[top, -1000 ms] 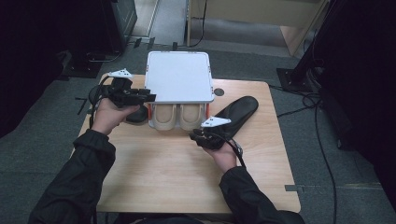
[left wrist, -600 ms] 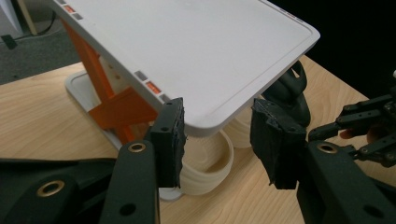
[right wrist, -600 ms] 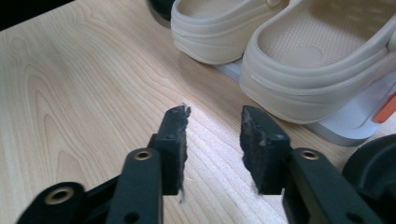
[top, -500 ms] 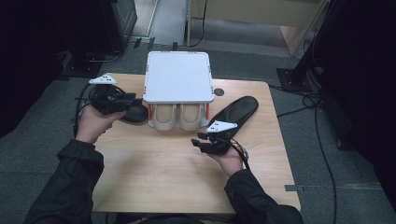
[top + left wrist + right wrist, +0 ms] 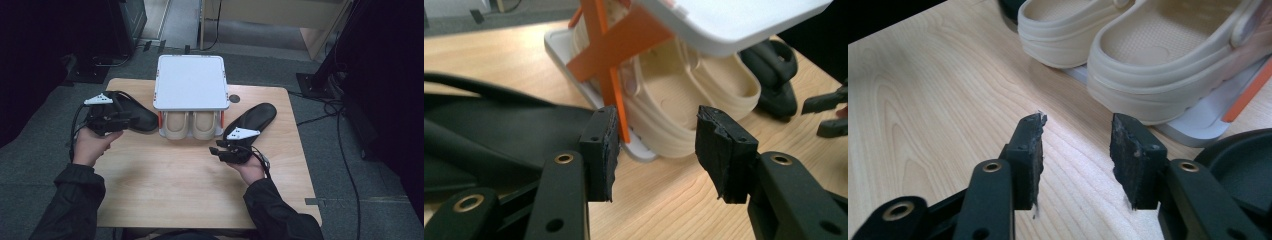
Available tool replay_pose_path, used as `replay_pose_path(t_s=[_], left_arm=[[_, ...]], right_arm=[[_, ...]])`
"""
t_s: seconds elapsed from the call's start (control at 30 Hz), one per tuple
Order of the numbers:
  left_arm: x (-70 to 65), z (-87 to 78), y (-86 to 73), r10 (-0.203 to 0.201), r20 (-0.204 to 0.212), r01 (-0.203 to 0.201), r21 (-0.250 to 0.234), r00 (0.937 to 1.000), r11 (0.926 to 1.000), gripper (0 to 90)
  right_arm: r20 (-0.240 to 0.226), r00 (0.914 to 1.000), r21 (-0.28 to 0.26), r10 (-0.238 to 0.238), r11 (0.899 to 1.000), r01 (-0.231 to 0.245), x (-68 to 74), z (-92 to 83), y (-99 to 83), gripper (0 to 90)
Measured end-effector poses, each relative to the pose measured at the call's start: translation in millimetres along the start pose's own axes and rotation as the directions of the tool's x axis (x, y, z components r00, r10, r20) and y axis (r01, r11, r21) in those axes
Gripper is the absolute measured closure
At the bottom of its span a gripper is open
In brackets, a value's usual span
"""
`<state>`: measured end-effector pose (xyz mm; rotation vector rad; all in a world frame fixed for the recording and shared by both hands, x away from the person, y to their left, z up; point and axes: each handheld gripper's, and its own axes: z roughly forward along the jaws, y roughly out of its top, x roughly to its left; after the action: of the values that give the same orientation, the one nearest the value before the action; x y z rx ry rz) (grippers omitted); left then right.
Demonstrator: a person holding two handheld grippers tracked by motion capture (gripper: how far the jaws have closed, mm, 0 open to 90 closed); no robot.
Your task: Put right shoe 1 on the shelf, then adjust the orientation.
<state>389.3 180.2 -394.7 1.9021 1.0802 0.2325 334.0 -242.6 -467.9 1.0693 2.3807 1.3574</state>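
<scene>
One camera looks down from overhead; both gripper cameras sit low, sharing the beige clogs (image 5: 192, 125).

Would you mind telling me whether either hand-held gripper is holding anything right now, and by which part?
Nothing is held. The left hand-held gripper and the right hand-held gripper both stand open, with only bare table between their jaws.
</scene>
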Motion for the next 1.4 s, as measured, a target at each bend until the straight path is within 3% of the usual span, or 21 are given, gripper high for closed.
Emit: replay_pose_path(t_s=[0.27, 0.57, 0.7, 0.83, 1.4], left_arm=[[7.2, 22.2, -14.3, -0.022, -0.009, 0.022, 0.041, 0.9997, 0.9989, 52.0], [17.8, 36.4, -22.1, -0.053, -0.031, 0.054, 0.029, 0.9981, 0.9981, 53.1], [23.1, 47.0, -24.0, -0.048, -0.037, 0.048, 0.018, 0.9982, 0.9987, 55.9], [30.2, 64.9, -23.8, -0.044, -0.056, 0.047, 0.055, 0.9974, 0.9974, 59.2], [43.7, 95.0, -36.8, -0.040, -0.083, 0.048, 0.104, 0.9958, 0.9934, 61.5]], right_arm=[[-0.001, 0.9997, 0.004, -0.024, 1.000, 0.024, 2.2, 2.3, -0.4, 58.0], [-0.018, 0.9998, -0.008, -0.005, 1.000, 0.005, 2.9, 3.9, 0.3, 58.8], [-0.016, 0.9999, -0.005, -0.002, 1.000, 0.002, 5.5, 4.3, 0.5, 59.3], [-0.019, 0.9998, 0.009, -0.009, 1.000, 0.009, 7.9, 8.1, -0.4, 59.7], [0.005, 1.0000, 0.017, -0.008, 1.000, 0.008, 6.2, 3.6, -7.3, 60.0]])
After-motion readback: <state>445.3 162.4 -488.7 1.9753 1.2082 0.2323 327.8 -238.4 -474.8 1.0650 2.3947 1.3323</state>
